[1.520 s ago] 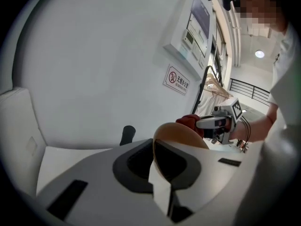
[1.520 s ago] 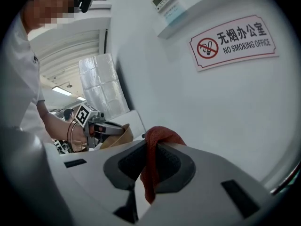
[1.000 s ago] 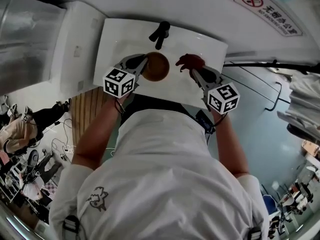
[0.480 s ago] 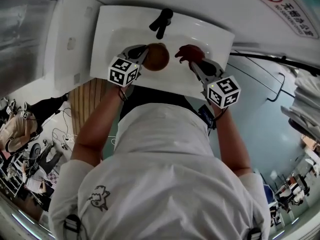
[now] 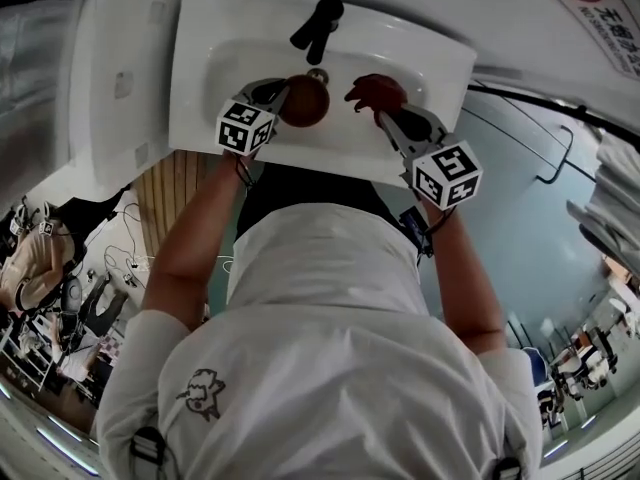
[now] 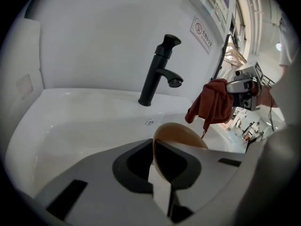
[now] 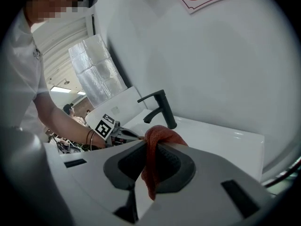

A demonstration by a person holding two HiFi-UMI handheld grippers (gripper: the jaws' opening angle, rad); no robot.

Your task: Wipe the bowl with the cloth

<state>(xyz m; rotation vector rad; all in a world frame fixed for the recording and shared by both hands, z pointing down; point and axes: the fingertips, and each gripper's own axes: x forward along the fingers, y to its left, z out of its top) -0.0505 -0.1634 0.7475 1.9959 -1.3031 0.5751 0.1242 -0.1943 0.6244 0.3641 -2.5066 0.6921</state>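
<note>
One bowl [image 6: 182, 134] in left hand-held gripper [image 6: 154, 149]

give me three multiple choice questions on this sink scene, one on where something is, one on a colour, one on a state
1. Where is the bowl?
A. held by the left gripper over the sink
B. on the floor
C. on a shelf

2. What colour is the cloth?
A. blue
B. white
C. dark red

3. What state is the right gripper in?
A. open and empty
B. shut on the cloth
C. shut on the bowl

Answers:
1 A, the left gripper view shows the jaws clamped on the bowl's rim above the basin.
2 C, it looks dark red in all three views.
3 B, the right gripper view shows the cloth pinched between its jaws.
</note>
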